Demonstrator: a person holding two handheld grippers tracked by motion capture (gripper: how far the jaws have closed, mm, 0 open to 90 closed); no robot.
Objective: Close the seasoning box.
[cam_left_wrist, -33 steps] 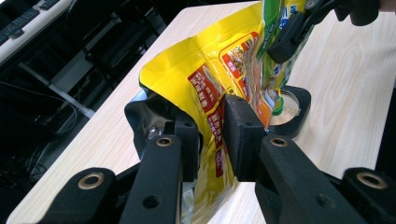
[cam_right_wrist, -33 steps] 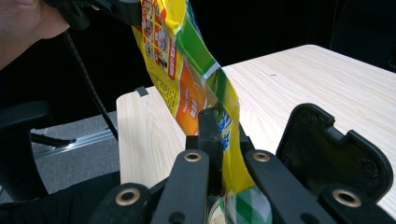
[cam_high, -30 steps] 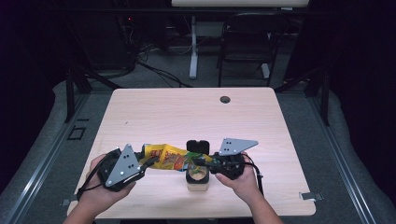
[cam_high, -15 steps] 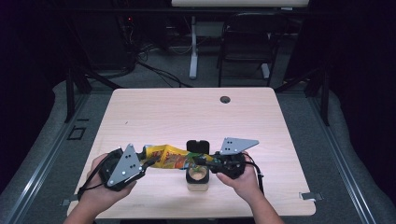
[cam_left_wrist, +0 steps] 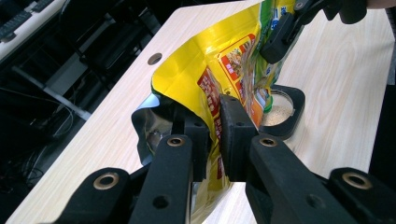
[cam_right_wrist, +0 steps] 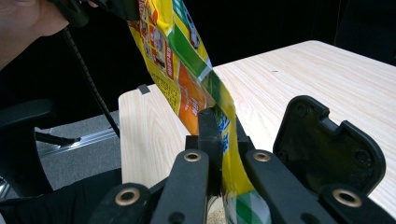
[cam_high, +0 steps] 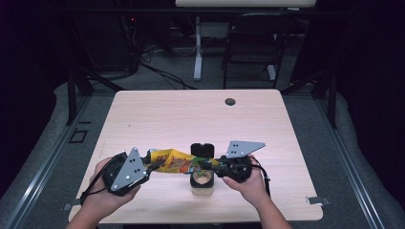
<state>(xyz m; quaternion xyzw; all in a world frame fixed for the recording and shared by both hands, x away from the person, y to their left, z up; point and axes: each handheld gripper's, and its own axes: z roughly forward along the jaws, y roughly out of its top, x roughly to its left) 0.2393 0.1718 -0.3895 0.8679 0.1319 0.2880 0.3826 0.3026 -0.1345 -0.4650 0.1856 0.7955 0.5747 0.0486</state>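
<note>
The pouch [cam_high: 174, 161] hides most of the jar's [cam_high: 202, 183] contents.

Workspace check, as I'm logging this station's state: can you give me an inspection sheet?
Surface: pale wooden table, round cable hole near far edge.
Job's things: yellow printed foil pouch held between both grippers; square jar of beige powder below, its black hinged lid open.
Clutter: nothing seen.
Grippers: left gripper and right gripper each clamp the pouch.
Cables: black cable trails from left gripper.
Surroundings: dark room, black chair, grey floor.
</note>
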